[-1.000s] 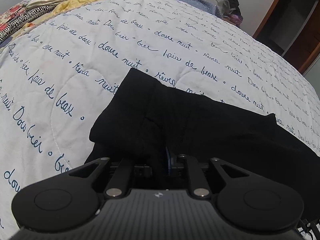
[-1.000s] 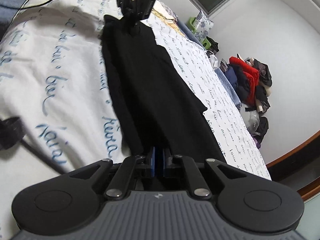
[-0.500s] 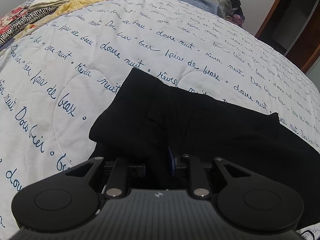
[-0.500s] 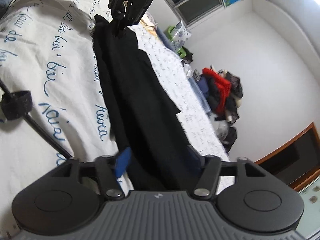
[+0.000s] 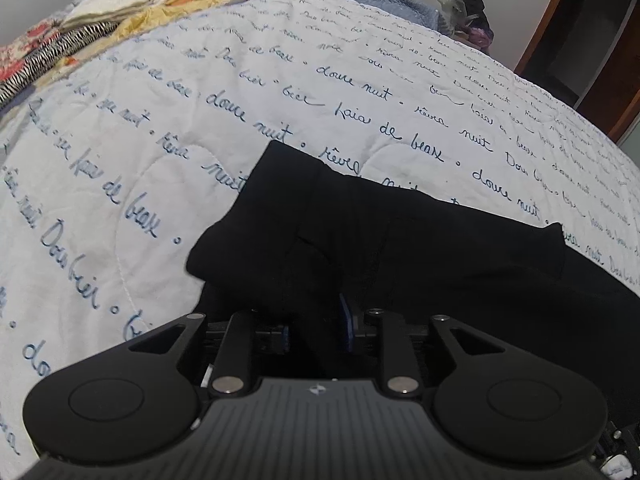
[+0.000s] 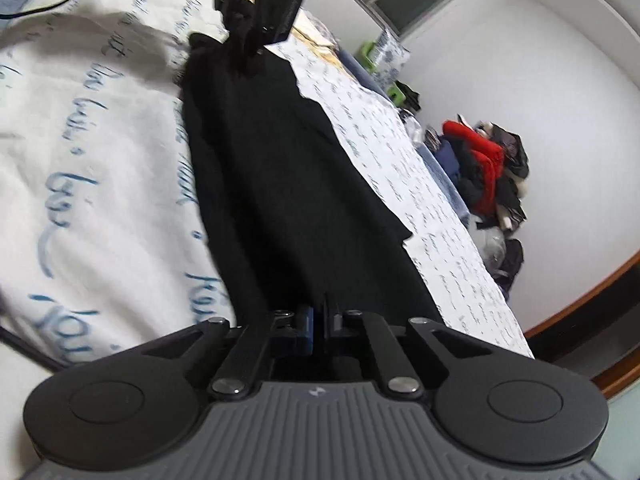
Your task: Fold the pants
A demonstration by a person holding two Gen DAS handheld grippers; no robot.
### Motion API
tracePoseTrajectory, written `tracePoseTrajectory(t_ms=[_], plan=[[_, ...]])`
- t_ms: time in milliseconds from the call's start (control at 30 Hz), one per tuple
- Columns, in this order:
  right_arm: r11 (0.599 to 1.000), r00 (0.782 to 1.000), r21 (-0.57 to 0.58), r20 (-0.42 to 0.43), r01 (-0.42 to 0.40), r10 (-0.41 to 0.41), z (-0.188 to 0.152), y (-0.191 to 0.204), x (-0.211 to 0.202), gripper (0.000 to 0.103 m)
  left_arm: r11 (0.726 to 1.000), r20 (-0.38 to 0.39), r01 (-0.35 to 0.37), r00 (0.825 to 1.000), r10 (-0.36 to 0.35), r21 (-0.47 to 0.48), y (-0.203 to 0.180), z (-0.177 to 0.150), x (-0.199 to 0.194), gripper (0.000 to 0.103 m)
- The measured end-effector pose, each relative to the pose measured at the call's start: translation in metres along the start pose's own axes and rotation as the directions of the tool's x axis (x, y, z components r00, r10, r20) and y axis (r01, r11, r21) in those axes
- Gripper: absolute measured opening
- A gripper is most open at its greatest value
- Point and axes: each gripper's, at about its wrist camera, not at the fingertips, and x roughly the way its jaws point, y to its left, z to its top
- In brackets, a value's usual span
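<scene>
Black pants (image 5: 400, 248) lie folded lengthwise on a white quilt with blue script (image 5: 160, 160). My left gripper (image 5: 316, 320) is shut on the pants' near edge at one end, with cloth bunched between its fingers. In the right wrist view the pants (image 6: 288, 200) stretch as a long strip away from my right gripper (image 6: 316, 320), which is shut on the other end. The left gripper (image 6: 256, 44) shows at the far end of the strip, held by a hand.
Folded patterned linens (image 5: 80, 28) lie at the quilt's far left. A pile of clothes, one red (image 6: 484, 176), sits by the white wall. A wooden door frame (image 5: 580, 40) stands at the right. A black cable (image 6: 48, 8) crosses the quilt.
My right gripper opened half a second ago and has shut again on the pants' end. My left gripper kept its hold and hardly moved.
</scene>
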Motion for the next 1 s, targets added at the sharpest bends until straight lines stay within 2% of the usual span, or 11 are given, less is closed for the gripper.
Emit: tracePoseTrajectory(t_ms=[200,367,467,533,667,700,767,800,933,967,1000], plan=[[0.988,0.995,0.117,0.021,-0.097,0.095,0.004,-0.010,-0.028,0.003,1.000,0.007,-0.010,1.000,0.010,0.017,0.004,-0.004,-0.001,0.026],[0.985,0.990,0.107,0.003,-0.137,0.138,0.004,0.001,-0.028,0.003,0.999,0.011,-0.034,0.999,0.034,0.019,0.001,-0.010,0.003,0.026],[0.972,0.980,0.139,-0.034,-0.190,0.196,0.003,-0.001,-0.025,0.003,0.995,0.022,-0.064,0.998,0.063,0.072,-0.007,-0.011,0.002,0.028],[0.972,0.982,0.146,-0.027,-0.182,0.187,0.001,0.000,-0.025,0.006,0.993,0.026,-0.080,0.997,0.078,0.089,-0.009,-0.013,-0.001,0.029],[0.959,0.978,0.199,-0.015,-0.203,0.210,-0.002,-0.008,-0.036,0.013,0.981,0.045,-0.143,0.989,0.139,0.127,-0.012,-0.017,-0.014,0.045],[0.947,0.971,0.225,-0.005,-0.231,0.238,-0.004,-0.014,-0.042,0.014,0.977,0.052,-0.164,0.986,0.158,0.136,-0.011,-0.018,-0.017,0.049],[0.909,0.955,0.293,0.052,-0.295,0.293,-0.009,-0.030,-0.055,0.014,0.968,0.064,-0.208,0.978,0.201,0.141,-0.007,-0.020,-0.026,0.050],[0.891,0.953,0.339,0.078,-0.302,0.293,-0.012,-0.039,-0.060,0.014,0.964,0.073,-0.228,0.973,0.220,0.137,-0.005,-0.021,-0.030,0.050],[0.814,0.980,0.547,0.080,-0.195,0.181,-0.028,-0.073,-0.052,0.014,0.947,0.141,-0.296,0.950,0.279,0.122,-0.011,-0.024,-0.052,0.050],[0.777,0.986,0.609,0.057,-0.159,0.158,-0.036,-0.081,-0.044,0.014,0.947,0.158,-0.294,0.949,0.273,0.132,-0.018,-0.025,-0.057,0.050],[0.737,0.985,0.659,0.031,-0.148,0.170,-0.044,-0.087,-0.036,0.015,0.948,0.169,-0.283,0.951,0.258,0.144,-0.027,-0.026,-0.060,0.051]])
